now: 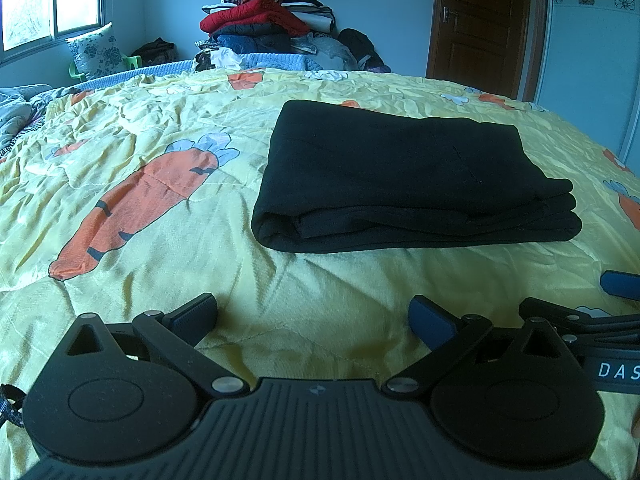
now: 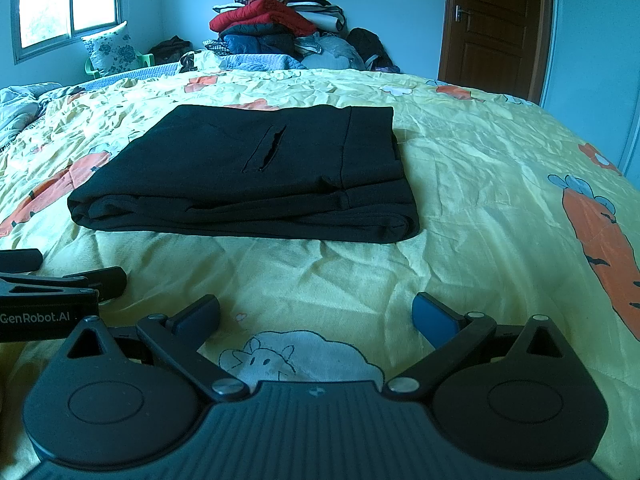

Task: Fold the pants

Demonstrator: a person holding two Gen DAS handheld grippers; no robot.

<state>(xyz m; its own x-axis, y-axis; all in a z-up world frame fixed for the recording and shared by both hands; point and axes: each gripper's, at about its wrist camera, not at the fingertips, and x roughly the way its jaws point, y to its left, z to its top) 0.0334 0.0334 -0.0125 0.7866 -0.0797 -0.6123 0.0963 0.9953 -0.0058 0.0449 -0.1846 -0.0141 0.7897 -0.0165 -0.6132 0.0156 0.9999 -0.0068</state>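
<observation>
Lying folded on the yellow carrot-print bedspread (image 1: 168,240): black pants (image 1: 404,176), a layered rectangle with one slit, probably a pocket (image 2: 266,146), on top. Left gripper (image 1: 312,316) and right gripper (image 2: 316,316): side by side near the pants, jaws wide, empty.

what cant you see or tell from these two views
- Underside and inner layers of the folded black pants: both views, hidden by the top layer.
- Right gripper: in the left wrist view, cut off by the right edge.
- Left gripper: in the right wrist view, cut off by the left edge.
</observation>
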